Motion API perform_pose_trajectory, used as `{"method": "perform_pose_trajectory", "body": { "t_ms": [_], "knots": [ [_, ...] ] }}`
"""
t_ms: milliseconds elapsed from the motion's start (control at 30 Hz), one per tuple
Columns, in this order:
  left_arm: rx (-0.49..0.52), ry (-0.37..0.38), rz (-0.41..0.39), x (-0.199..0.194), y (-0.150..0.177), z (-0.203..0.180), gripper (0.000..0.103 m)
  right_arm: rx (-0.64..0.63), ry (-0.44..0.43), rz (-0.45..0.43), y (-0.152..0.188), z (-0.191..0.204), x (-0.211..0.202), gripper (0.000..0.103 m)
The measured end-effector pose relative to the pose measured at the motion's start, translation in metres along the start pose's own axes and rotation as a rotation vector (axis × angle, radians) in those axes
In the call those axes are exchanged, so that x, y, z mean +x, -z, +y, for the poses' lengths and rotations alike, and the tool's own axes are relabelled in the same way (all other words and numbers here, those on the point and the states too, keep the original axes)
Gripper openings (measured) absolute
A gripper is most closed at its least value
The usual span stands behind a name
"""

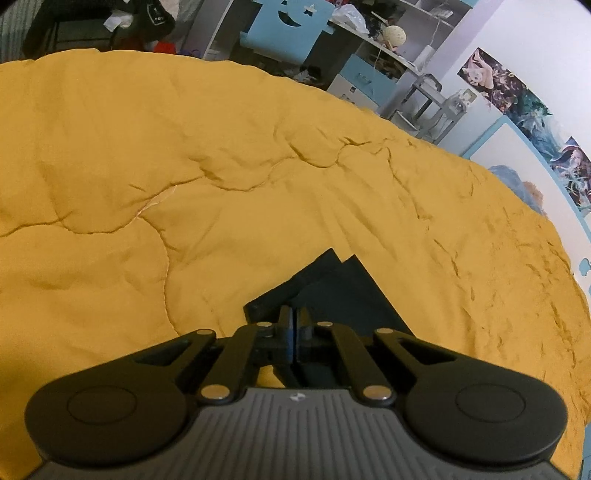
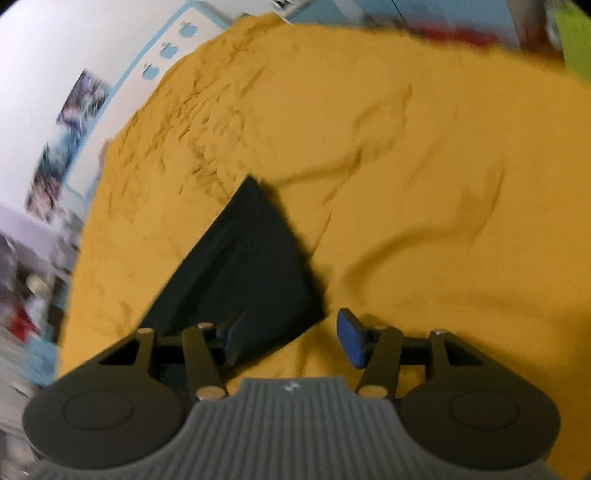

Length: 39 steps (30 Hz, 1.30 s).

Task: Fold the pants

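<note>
The dark pants [image 1: 332, 291] lie folded in flat layers on the yellow quilt [image 1: 147, 184]. In the left wrist view my left gripper [image 1: 294, 321] has its jaws pressed together over the near edge of the pants; whether cloth is pinched between them is hidden. In the right wrist view the pants [image 2: 247, 258] show as a dark wedge with a pointed far corner. My right gripper [image 2: 291, 334] is open; its left finger is over the near part of the pants, and its blue-padded right finger [image 2: 351, 338] is over bare quilt. That view is motion-blurred.
The quilt [image 2: 424, 166] covers the bed and is wrinkled. A white wall with posters [image 1: 517, 85] runs along one side. A blue chair [image 1: 288, 29] and cluttered shelves [image 1: 388, 44] stand beyond the far edge.
</note>
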State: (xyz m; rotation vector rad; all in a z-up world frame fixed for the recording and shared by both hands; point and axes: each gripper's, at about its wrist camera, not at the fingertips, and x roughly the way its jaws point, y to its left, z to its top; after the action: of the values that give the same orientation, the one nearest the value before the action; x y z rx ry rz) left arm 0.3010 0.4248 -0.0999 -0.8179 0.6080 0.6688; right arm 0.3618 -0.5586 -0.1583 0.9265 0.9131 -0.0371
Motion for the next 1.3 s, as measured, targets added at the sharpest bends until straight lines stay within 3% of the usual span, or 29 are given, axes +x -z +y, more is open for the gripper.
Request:
{"method": "perform_pose_trajectory", "body": {
  "t_ms": [167, 200, 233, 267, 400, 600, 667, 733, 800, 867, 1033, 1100, 1200, 1300],
  "knots": [
    [-0.001, -0.004, -0.001, -0.002, 0.0, -0.001, 0.0, 0.142, -0.016, -0.032, 0.009, -0.004, 0.025, 0.045],
    [0.002, -0.006, -0.004, -0.003, -0.001, -0.002, 0.0, 0.161, -0.014, -0.044, 0.009, -0.004, 0.026, 0.037],
    [0.008, -0.012, -0.017, -0.006, -0.002, -0.004, 0.0, 0.152, 0.014, -0.054, 0.008, -0.002, 0.025, 0.017],
    [0.014, -0.005, -0.033, -0.01, -0.004, -0.006, 0.0, 0.112, 0.03, -0.063, 0.006, 0.003, 0.021, 0.008],
    [0.082, 0.005, -0.071, -0.024, -0.015, -0.019, 0.0, -0.012, 0.058, -0.113, -0.012, 0.02, 0.001, 0.001],
    [0.073, -0.062, -0.045, -0.011, -0.012, -0.012, 0.0, -0.067, 0.169, -0.048, -0.019, 0.016, 0.022, 0.001],
    [0.073, -0.071, -0.032, -0.007, -0.008, -0.008, 0.0, -0.109, 0.188, -0.028, -0.014, 0.018, 0.021, 0.01],
    [0.073, -0.059, -0.019, -0.005, -0.005, -0.005, 0.0, -0.212, 0.227, -0.037, -0.005, 0.033, 0.012, 0.021],
    [0.074, -0.064, 0.024, -0.001, -0.006, -0.004, 0.002, -0.37, 0.304, -0.048, 0.008, 0.059, 0.003, 0.023],
    [0.075, -0.077, 0.027, -0.002, -0.007, -0.002, 0.007, -0.52, 0.344, -0.06, 0.03, 0.09, -0.005, 0.031],
    [0.126, -0.04, 0.02, -0.019, -0.007, -0.004, 0.008, -0.736, 0.264, 0.02, 0.092, 0.153, -0.003, 0.032],
    [0.177, -0.015, 0.033, -0.028, -0.006, -0.008, 0.009, -0.784, 0.185, 0.078, 0.123, 0.176, 0.005, 0.032],
    [0.249, 0.017, 0.037, -0.041, -0.004, -0.015, 0.011, -0.808, 0.109, 0.138, 0.159, 0.198, 0.02, 0.034],
    [0.267, 0.058, 0.035, -0.054, -0.004, -0.016, 0.011, -0.778, 0.09, 0.183, 0.188, 0.211, 0.041, 0.034]
  ]
}}
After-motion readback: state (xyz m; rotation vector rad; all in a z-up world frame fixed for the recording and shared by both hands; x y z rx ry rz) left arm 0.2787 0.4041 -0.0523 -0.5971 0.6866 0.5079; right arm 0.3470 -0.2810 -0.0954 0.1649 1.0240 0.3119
